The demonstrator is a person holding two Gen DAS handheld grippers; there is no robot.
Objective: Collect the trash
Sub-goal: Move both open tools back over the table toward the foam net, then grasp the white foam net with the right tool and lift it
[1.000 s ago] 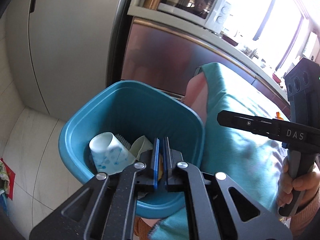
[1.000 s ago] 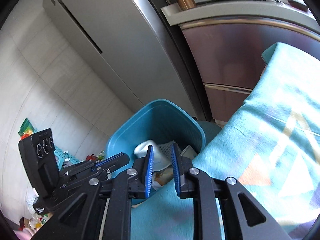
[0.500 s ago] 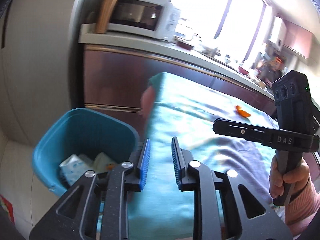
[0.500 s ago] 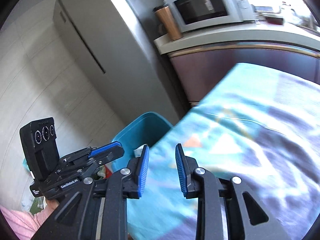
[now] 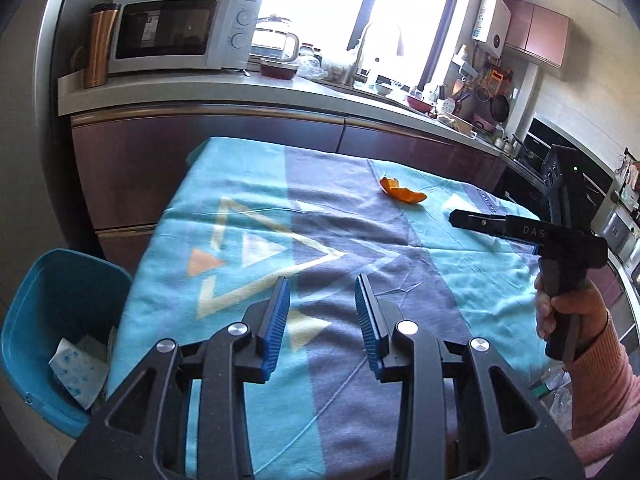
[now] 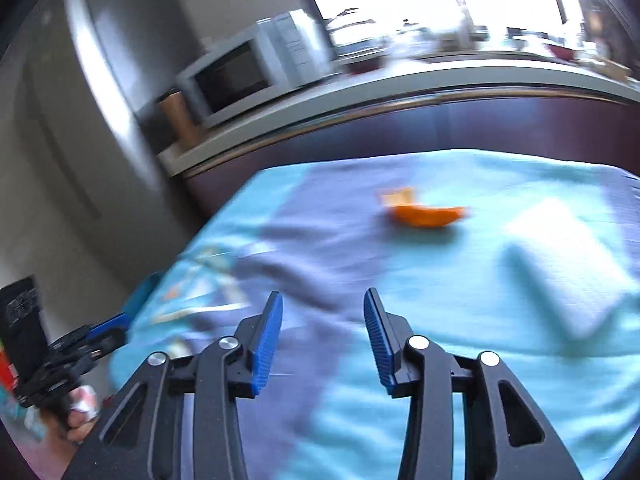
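An orange peel (image 5: 402,192) lies on the far part of the table's blue patterned cloth (image 5: 360,248); it also shows blurred in the right wrist view (image 6: 426,214). My left gripper (image 5: 322,320) is open and empty above the near part of the cloth. My right gripper (image 6: 322,340) is open and empty, facing the peel from a distance; it also shows in the left wrist view (image 5: 456,216). A blue bin (image 5: 36,304) stands on the floor at the table's left corner, with a paper cup (image 5: 78,368) and other trash inside.
A white flat object (image 6: 560,264) lies on the cloth right of the peel. A counter (image 5: 240,88) with a microwave (image 5: 176,32), a metal tumbler (image 5: 98,44) and kitchenware runs behind the table. A fridge (image 6: 100,120) stands at the left.
Both grippers have swung from the bin to over the table. The left gripper, shut on something orange above the bin, has opened and is empty. The right jaws opened wider.
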